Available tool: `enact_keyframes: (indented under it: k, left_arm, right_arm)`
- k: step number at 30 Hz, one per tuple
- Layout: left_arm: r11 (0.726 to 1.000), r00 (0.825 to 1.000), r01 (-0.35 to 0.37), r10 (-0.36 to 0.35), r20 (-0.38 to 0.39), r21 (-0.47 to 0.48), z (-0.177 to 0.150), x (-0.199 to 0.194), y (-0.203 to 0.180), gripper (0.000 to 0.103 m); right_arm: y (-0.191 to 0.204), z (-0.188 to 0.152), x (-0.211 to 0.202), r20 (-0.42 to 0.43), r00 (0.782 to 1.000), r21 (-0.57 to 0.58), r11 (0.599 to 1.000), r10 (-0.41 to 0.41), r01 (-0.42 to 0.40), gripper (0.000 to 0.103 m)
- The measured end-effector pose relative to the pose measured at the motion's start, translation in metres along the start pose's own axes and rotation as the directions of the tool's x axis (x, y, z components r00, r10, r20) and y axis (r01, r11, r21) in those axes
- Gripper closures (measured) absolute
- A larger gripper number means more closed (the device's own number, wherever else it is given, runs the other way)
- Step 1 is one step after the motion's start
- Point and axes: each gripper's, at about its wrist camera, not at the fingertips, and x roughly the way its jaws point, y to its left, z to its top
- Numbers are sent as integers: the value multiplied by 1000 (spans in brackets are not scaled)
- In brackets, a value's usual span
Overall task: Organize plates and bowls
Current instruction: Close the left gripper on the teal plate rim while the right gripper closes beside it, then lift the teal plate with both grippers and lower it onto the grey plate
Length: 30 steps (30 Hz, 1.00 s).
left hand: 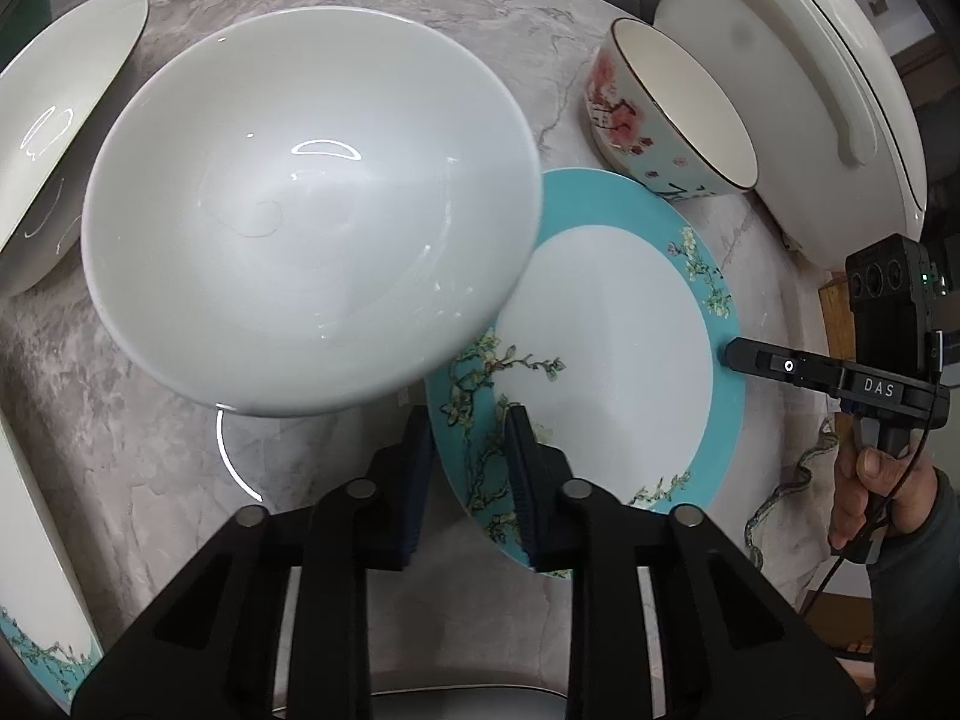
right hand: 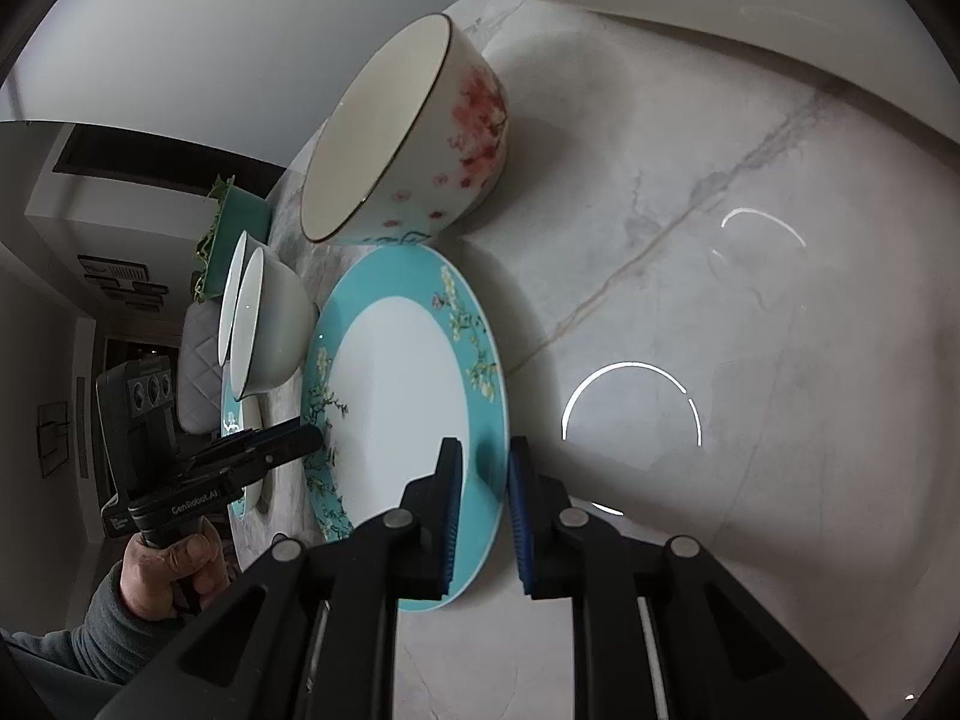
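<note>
A teal-rimmed flowered plate [left hand: 606,360] lies on the marble table; it also shows in the right wrist view [right hand: 396,384]. My left gripper [left hand: 468,420] is open, its fingers astride the plate's near-left rim. My right gripper [right hand: 485,450] is open, its fingers astride the opposite rim; it appears in the left wrist view [left hand: 735,354] at the plate's right edge. A large white bowl [left hand: 312,210] stands beside the plate, overlapping its left side in view. A cherry-blossom bowl [left hand: 672,114] stands behind the plate.
A white lidded casserole [left hand: 810,96] sits at the back right. Another white bowl [left hand: 54,120] is at the far left. A second teal-rimmed plate's edge [left hand: 36,642] shows at lower left. The table edge runs along the right.
</note>
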Motion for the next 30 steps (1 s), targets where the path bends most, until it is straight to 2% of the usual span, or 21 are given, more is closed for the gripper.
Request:
enact_keyframes:
  k: [4,15,23,30]
  left_arm:
    - [999,999,38,-39,-8,-38,4,0,11,88]
    - [996,998,64,-64,0,-61,4,-2,20,91]
    - [995,997,72,-72,2,-69,-9,-11,22,92]
    - [994,996,86,-85,16,-60,-31,-38,20,92]
  right_arm:
    - [1,2,1,-16,999,-8,1000,-29,29,93]
    - [15,-5,1,-3,994,-75,991,-112,111,92]
    - [21,-10,-2,0,993,-81,990,-116,115,92]
    - [38,-25,-13,13,995,-88,991,-102,103,92]
